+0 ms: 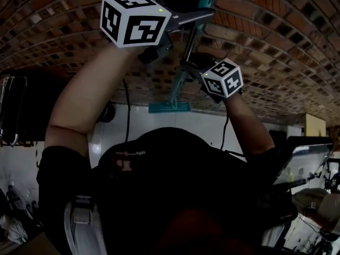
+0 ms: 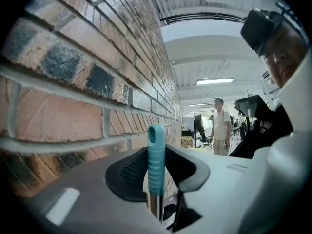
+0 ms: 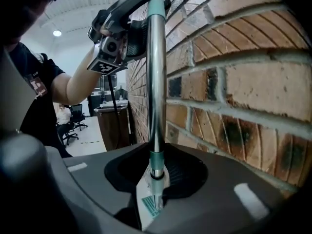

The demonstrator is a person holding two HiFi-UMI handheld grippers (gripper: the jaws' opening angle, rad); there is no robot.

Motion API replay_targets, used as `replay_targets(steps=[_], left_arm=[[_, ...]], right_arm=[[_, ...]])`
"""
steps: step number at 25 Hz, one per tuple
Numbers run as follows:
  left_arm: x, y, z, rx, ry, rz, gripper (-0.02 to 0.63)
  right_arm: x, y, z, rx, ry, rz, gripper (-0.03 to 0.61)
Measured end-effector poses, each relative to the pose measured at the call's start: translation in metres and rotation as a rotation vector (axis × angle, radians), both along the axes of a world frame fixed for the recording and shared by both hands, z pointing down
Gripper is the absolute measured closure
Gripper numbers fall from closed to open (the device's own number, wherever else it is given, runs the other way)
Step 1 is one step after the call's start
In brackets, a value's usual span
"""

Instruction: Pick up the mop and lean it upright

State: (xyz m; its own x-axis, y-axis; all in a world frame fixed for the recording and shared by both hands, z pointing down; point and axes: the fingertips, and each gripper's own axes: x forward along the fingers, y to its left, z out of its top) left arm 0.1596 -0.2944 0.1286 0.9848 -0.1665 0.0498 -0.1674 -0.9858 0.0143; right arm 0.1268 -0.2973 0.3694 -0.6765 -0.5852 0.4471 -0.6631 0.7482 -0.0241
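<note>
Head view: raised left gripper (image 1: 197, 15) and right gripper (image 1: 188, 62) clamp mop (image 1: 178, 86).

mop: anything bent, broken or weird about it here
Nothing stands out. The mop has a straight pole running close beside the brick wall. The left gripper grips its teal end, the right gripper the metal shaft lower down. The mop head looks whole.

Mop pole (image 3: 156, 72) polished metal, glossy; its end grip (image 2: 156, 160) smooth teal plastic; brick wall (image 3: 243, 82) rough, matt
</note>
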Motion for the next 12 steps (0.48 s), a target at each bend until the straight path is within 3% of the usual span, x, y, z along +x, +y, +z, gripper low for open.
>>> replay_targets(steps=[12], left_arm=[[-0.004, 0.004, -0.034, 0.011, 0.007, 0.025, 0.508]], right_arm=[[-0.006, 0.001, -0.033, 0.002, -0.002, -0.013, 0.466]])
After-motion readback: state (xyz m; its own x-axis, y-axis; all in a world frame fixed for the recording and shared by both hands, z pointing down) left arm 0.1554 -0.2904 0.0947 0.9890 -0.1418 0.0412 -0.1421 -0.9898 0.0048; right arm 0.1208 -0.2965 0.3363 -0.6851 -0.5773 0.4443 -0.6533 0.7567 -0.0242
